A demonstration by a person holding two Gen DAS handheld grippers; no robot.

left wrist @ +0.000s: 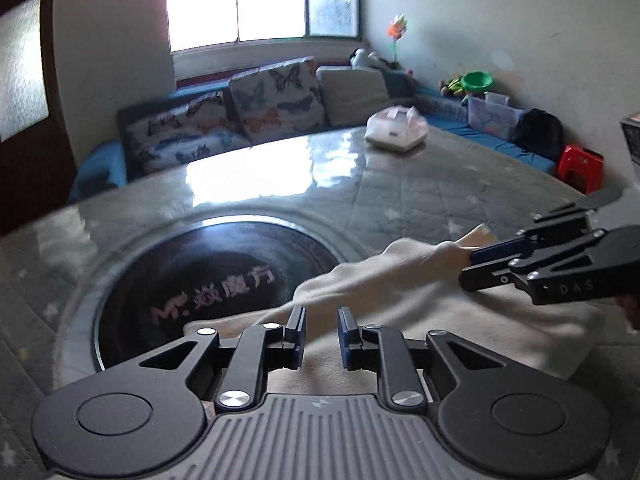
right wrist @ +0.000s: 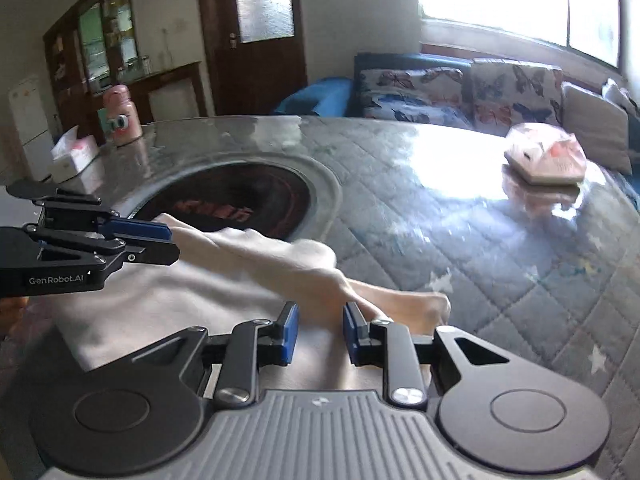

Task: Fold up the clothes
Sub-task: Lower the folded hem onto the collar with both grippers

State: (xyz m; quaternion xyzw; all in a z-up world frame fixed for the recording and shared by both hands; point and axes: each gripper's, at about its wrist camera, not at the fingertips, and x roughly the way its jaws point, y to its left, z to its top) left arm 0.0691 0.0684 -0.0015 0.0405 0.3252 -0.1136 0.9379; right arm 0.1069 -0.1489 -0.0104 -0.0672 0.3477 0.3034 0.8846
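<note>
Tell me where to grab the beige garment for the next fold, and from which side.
Take the beige garment at its far folded edge, one corner per gripper. That raised ridge gives the pads something to pinch, whereas the middle lies flat. Come from the near side, low and angled down: left gripper and right gripper both stand open over the cloth.

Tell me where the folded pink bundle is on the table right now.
The folded pink bundle sits on the far right part of the table in both wrist views, near the butterfly cushions and well beyond the cream garment.
</note>
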